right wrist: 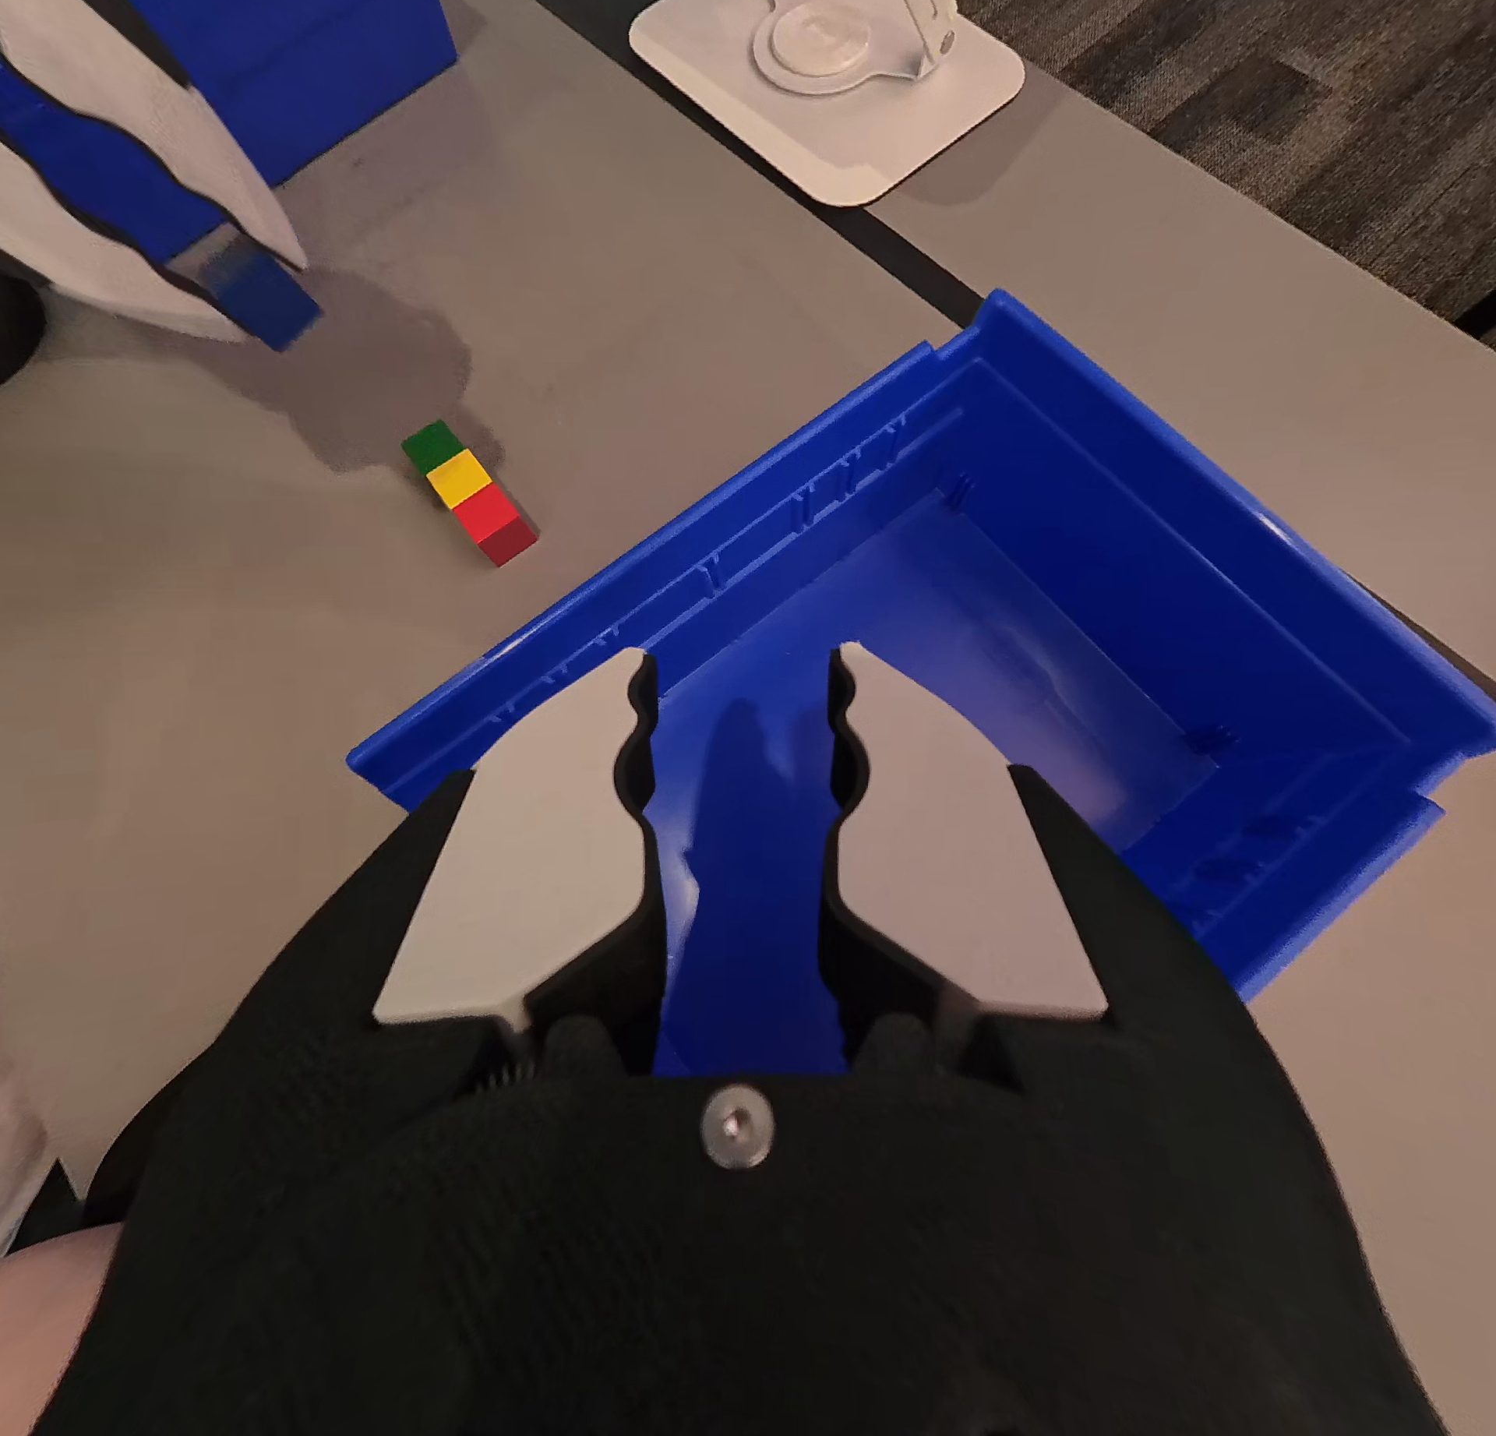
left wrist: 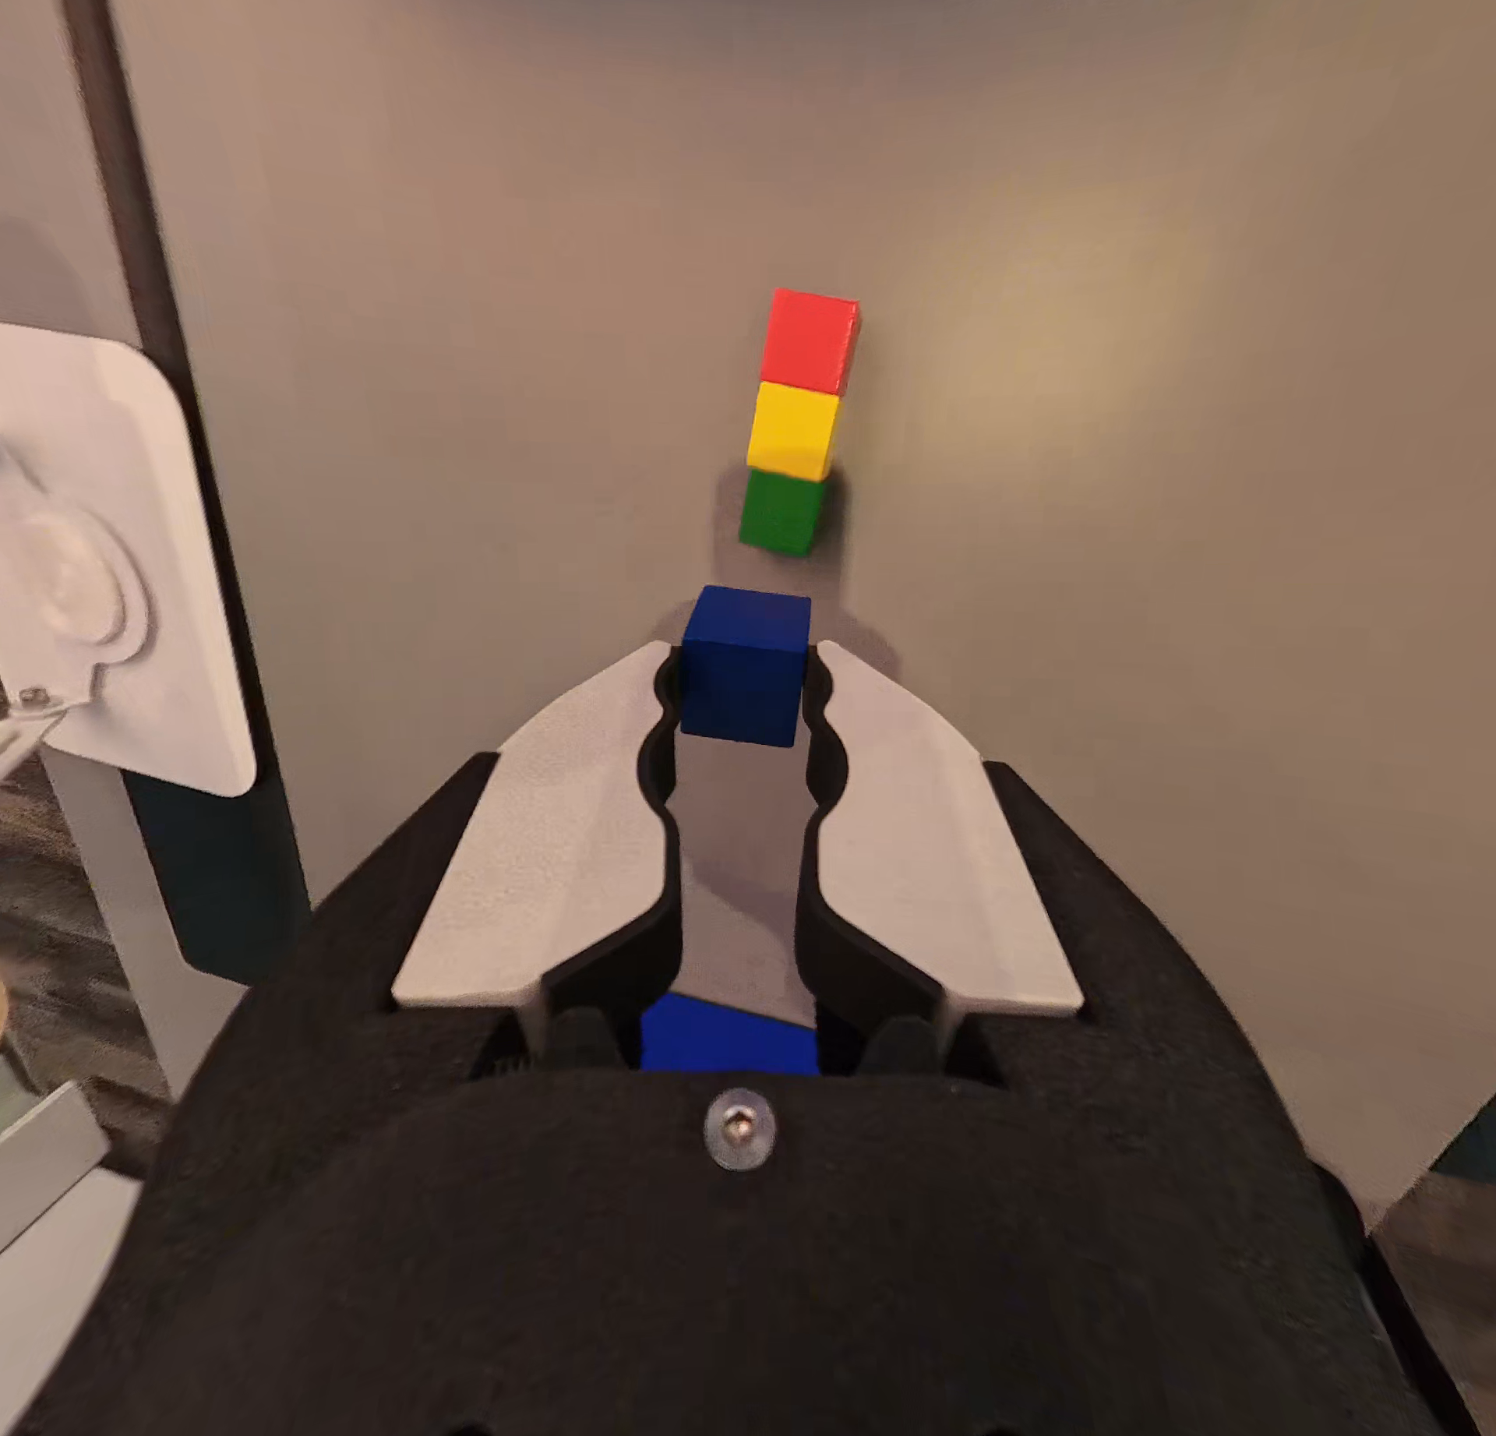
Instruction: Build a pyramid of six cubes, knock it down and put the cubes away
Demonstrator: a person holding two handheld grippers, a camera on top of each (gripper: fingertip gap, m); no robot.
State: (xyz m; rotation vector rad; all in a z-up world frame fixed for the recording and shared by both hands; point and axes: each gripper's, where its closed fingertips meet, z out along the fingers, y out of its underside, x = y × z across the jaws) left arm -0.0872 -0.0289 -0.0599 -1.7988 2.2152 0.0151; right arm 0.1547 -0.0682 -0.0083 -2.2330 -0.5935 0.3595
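My left gripper (left wrist: 743,656) is shut on a blue cube (left wrist: 745,664) and holds it above the grey table, just short of a row of cubes. The row lies flat on the table: a green cube (left wrist: 781,513), a yellow cube (left wrist: 793,432) and a red cube (left wrist: 809,342), touching in a line. The row also shows in the right wrist view (right wrist: 465,478), with the left gripper (right wrist: 243,288) and its blue cube (right wrist: 271,304) at upper left. My right gripper (right wrist: 738,668) is open and empty over a blue bin (right wrist: 1174,507), whose visible inside holds no cubes.
A second blue bin (right wrist: 283,45) stands at the far left behind the left gripper. A white stand base (right wrist: 826,69) sits at the table's far edge, and shows at the left in the left wrist view (left wrist: 121,571). Dark carpet lies beyond the table. The left gripper's tips are roughly 25 cm from the right gripper's. From my left tips it is roughly 35 cm to the white stand base (right wrist: 826,69); from my right, 45 cm. It turns up in the left wrist view (left wrist: 83,544) as well.
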